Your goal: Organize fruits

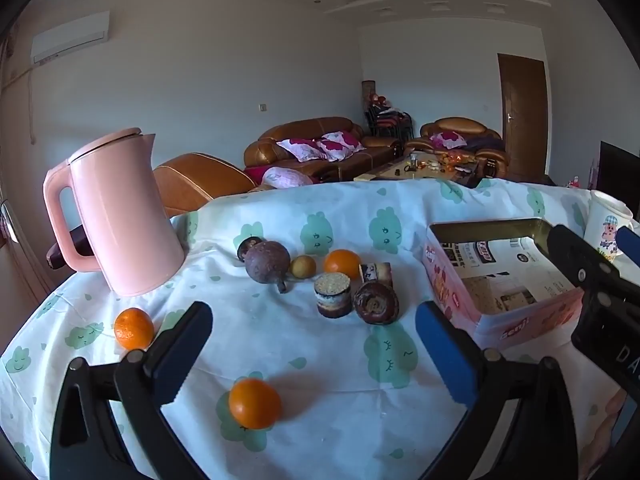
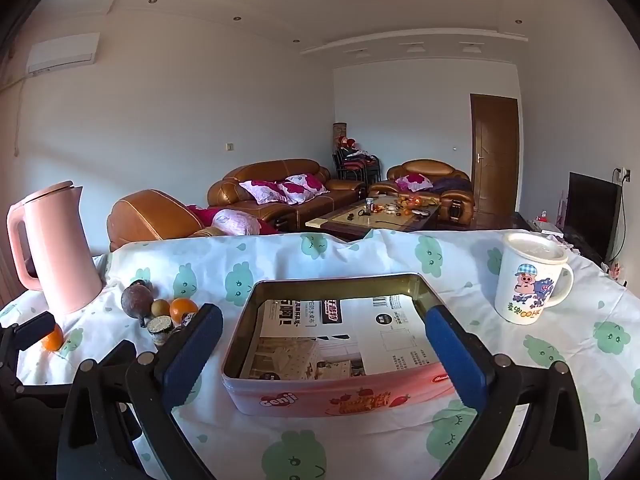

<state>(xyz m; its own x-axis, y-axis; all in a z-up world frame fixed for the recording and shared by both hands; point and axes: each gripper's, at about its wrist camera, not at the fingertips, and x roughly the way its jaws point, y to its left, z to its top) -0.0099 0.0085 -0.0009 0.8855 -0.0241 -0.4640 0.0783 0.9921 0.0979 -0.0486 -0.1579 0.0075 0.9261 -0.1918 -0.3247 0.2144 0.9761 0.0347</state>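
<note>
In the left wrist view an orange (image 1: 254, 403) lies on the cloth close in front of my left gripper (image 1: 314, 354), which is open and empty. A second orange (image 1: 133, 328) sits left, by the left finger. A third orange (image 1: 342, 263) lies in a cluster with a large purple fruit (image 1: 267, 261), a small brownish fruit (image 1: 303, 267) and a dark round fruit (image 1: 248, 246). The pink tin (image 1: 516, 320) stands right. In the right wrist view my right gripper (image 2: 322, 354) is open and empty, hovering over the tin (image 2: 340, 398), which holds only printed paper.
A pink kettle (image 1: 120, 216) stands at the table's left back. Small cakes (image 1: 334, 294) lie by the fruit cluster. A white cartoon mug (image 2: 528, 278) stands right of the tin. The table edge runs along the back, with sofas beyond.
</note>
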